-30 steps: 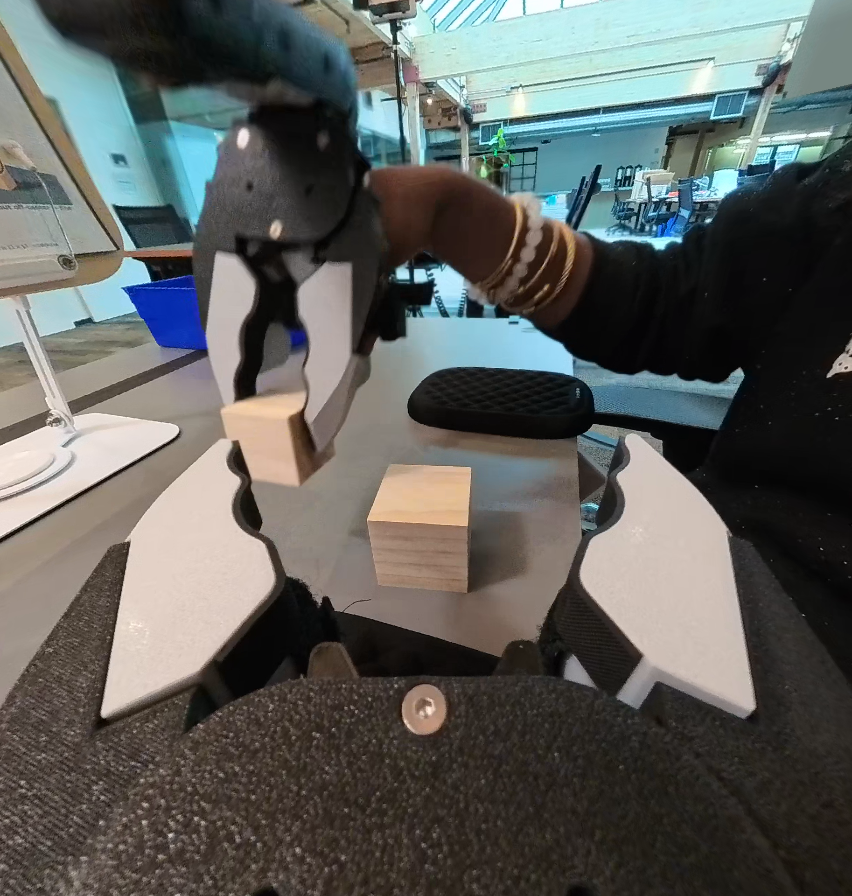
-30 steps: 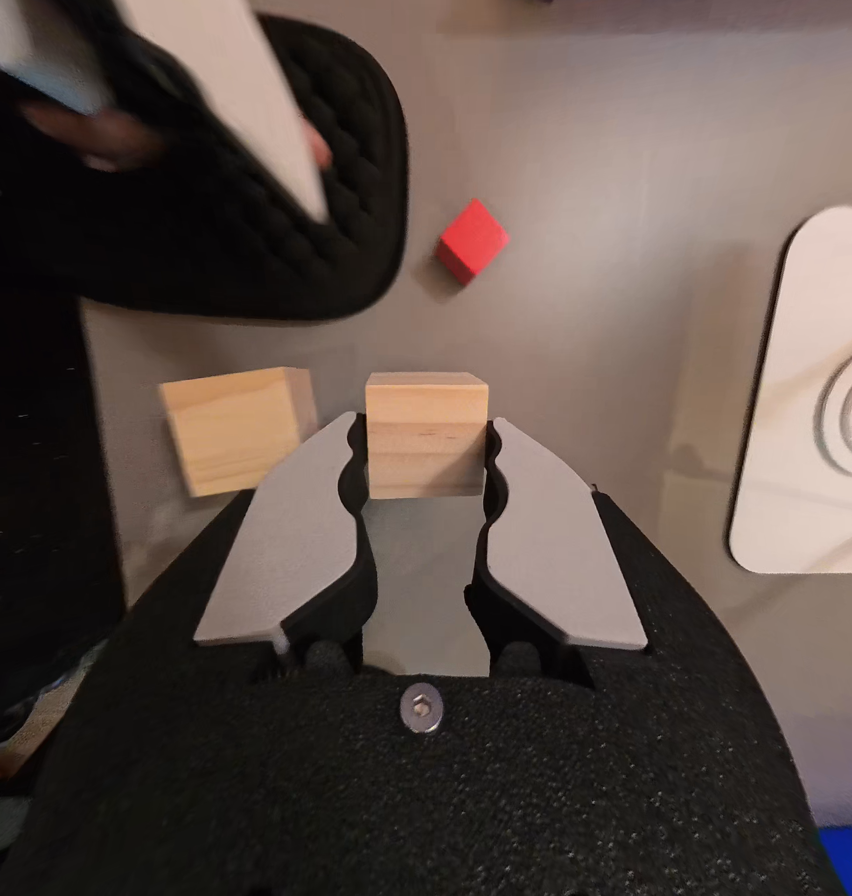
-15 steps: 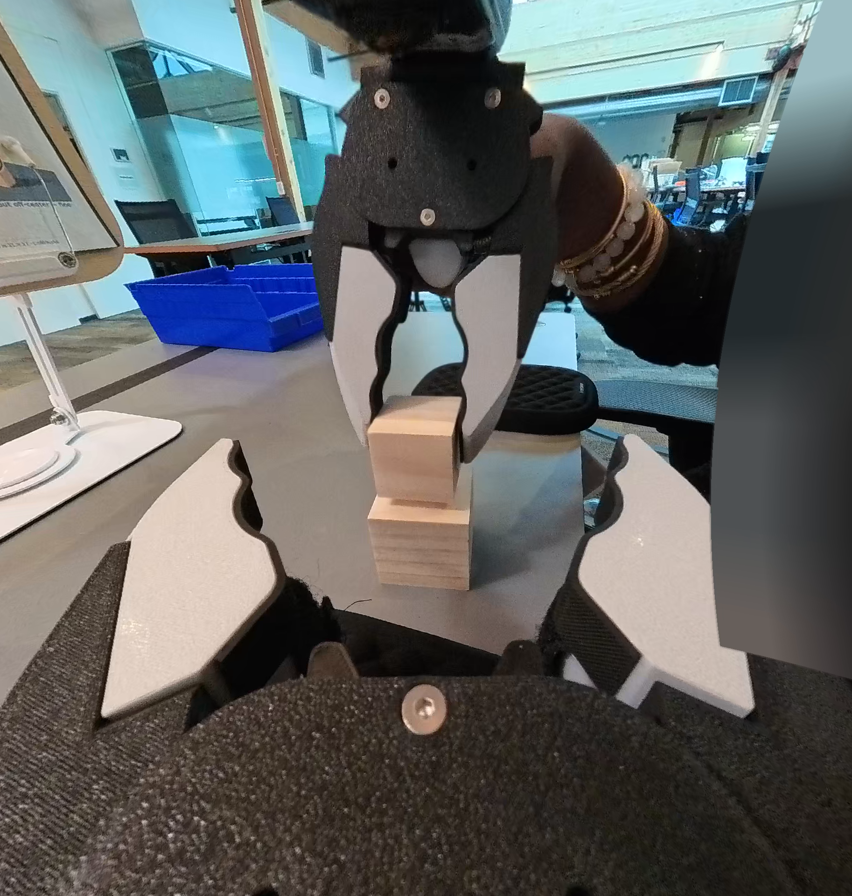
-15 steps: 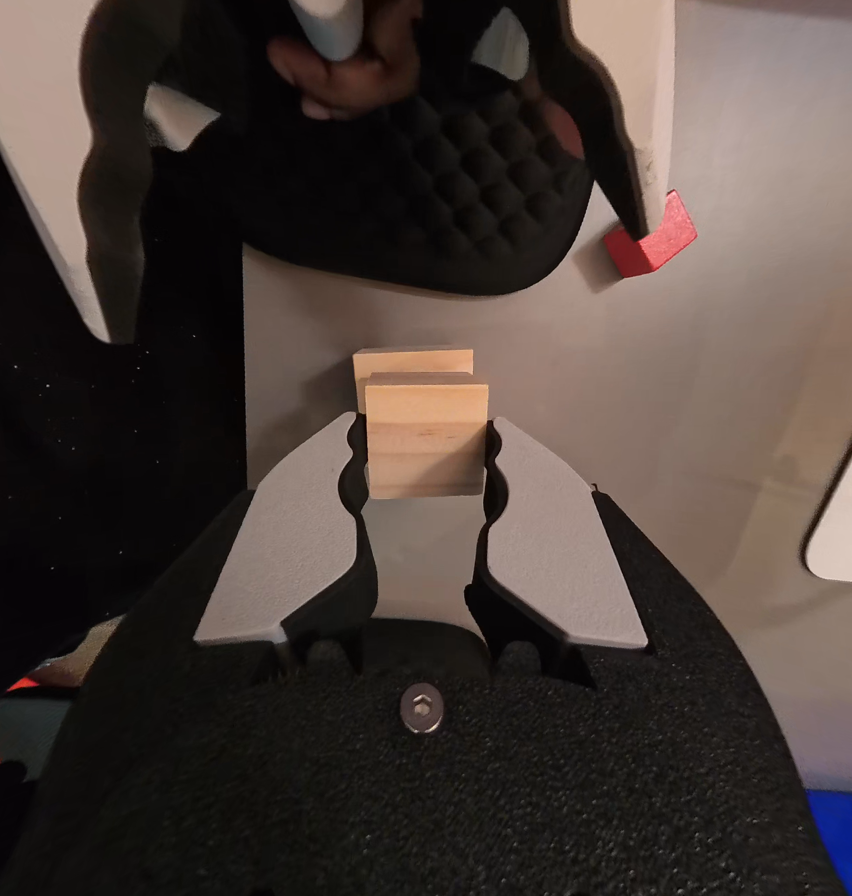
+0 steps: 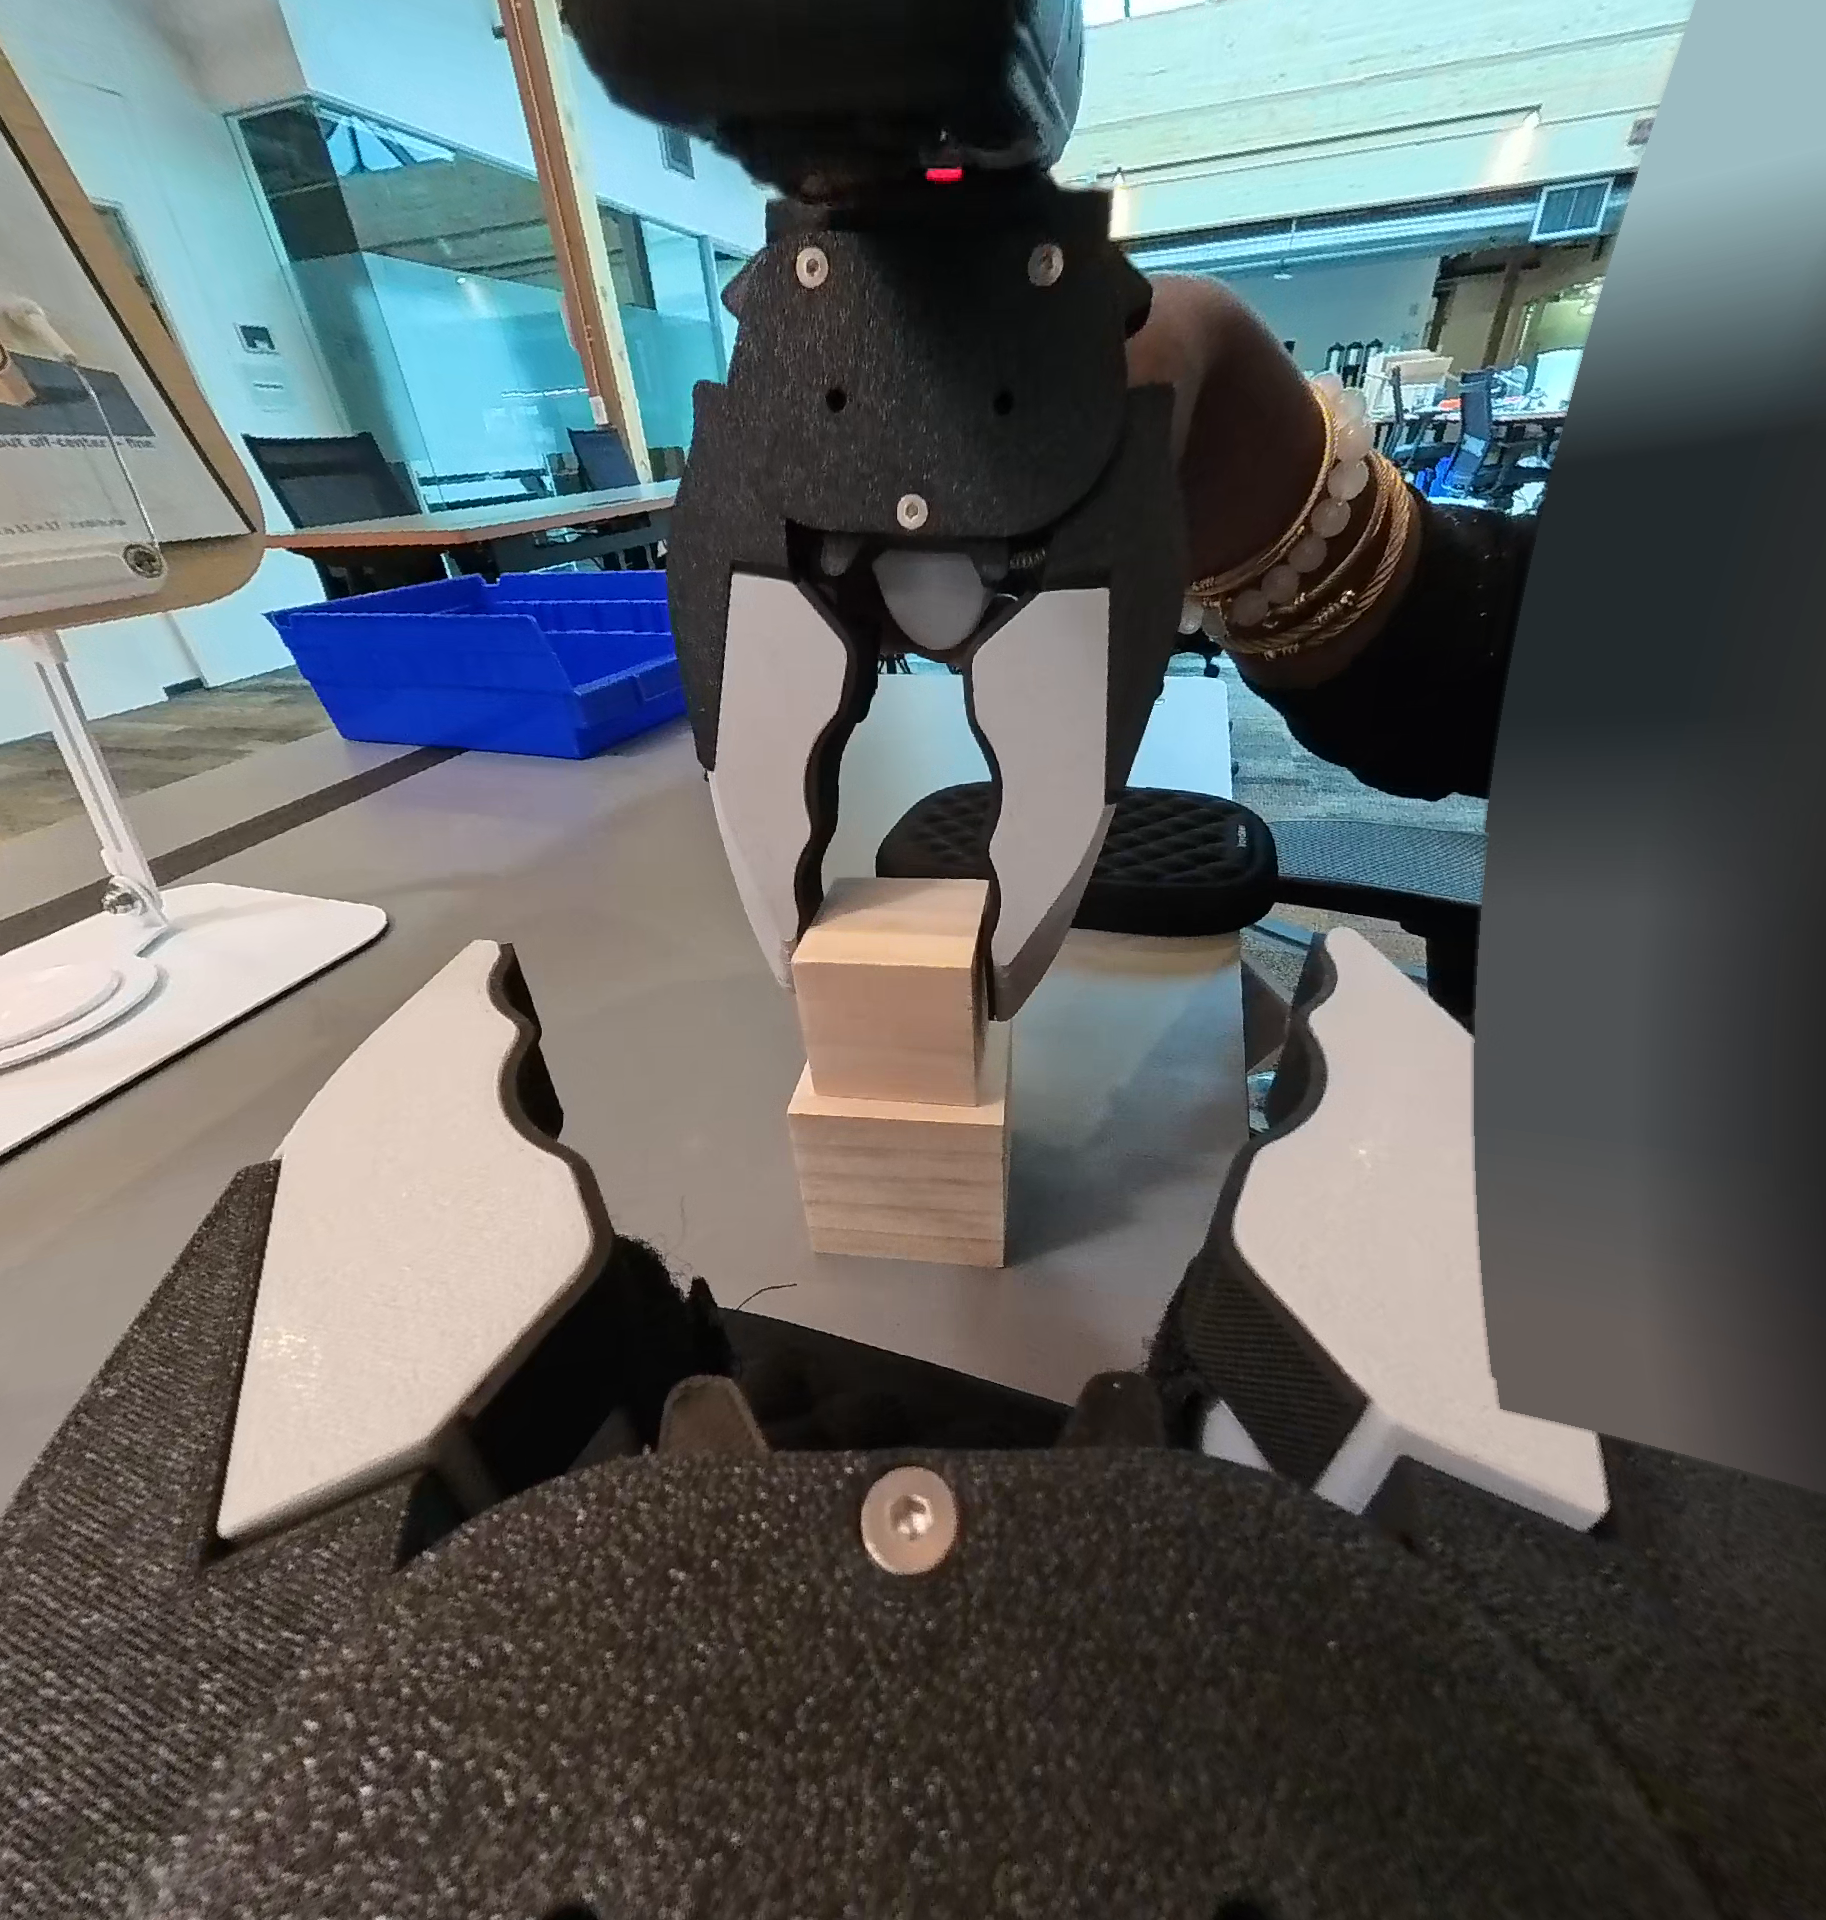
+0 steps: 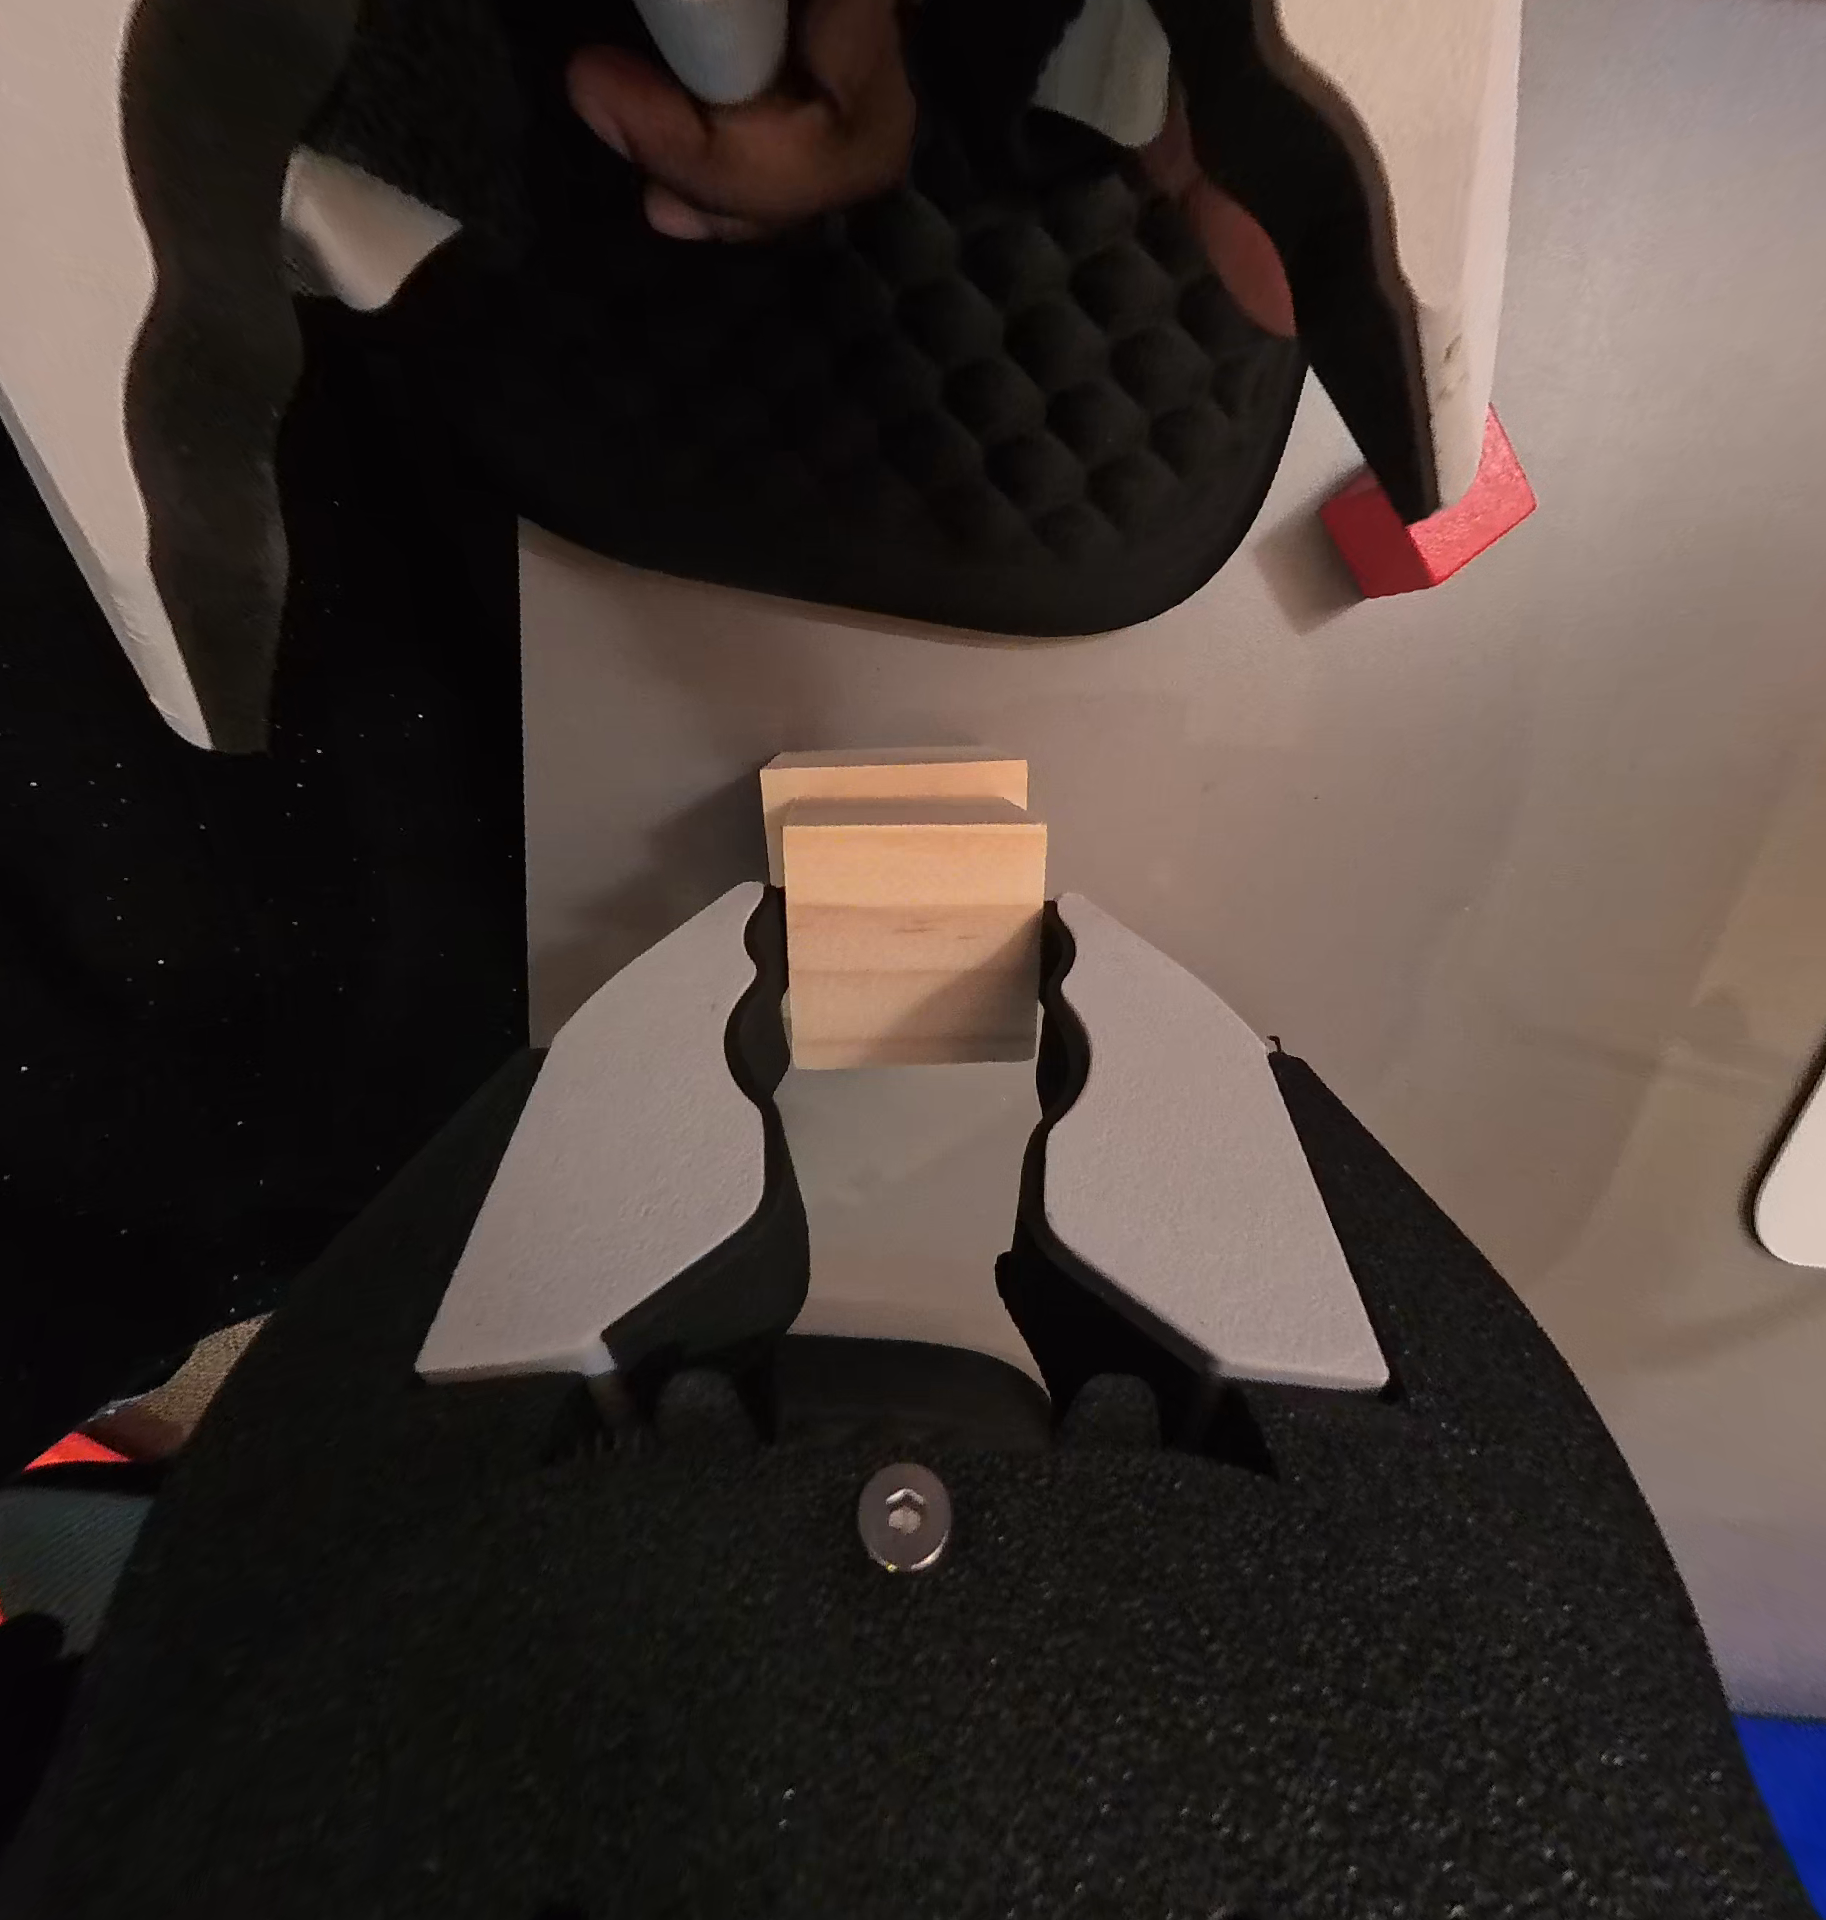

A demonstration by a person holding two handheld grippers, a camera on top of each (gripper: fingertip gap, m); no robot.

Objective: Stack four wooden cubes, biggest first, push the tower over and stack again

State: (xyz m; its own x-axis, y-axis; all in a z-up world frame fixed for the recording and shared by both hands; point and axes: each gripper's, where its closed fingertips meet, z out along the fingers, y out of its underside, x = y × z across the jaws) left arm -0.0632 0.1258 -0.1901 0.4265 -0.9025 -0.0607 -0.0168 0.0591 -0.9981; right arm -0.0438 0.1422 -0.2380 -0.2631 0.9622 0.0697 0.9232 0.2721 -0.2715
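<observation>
Here the right gripper is reaching down from above, its jaws closed on the two side faces of a pale wooden cube, with both fingertips pressing against the wood. The grip sits high on the cube, leaving its underside free, so it can rest on a second wooden cube standing on the grey surface. The two cubes appear to be touching, the upper one sitting slightly off to one side and turned a little against the lower; seen from the right wrist view, the held cube is covering most of the lower one, which suggests a rough alignment.

The left gripper is lying low and close to the stack, its jaws spread wide with a finger on either side, well clear of both cubes and holding nothing, so it is framing the stack rather than steadying it.

A black quilted pad is lying just behind the stack. A small red cube is sitting apart on the surface, partly hidden behind a finger of the left gripper. A blue bin and a white stand base are sitting farther off.
</observation>
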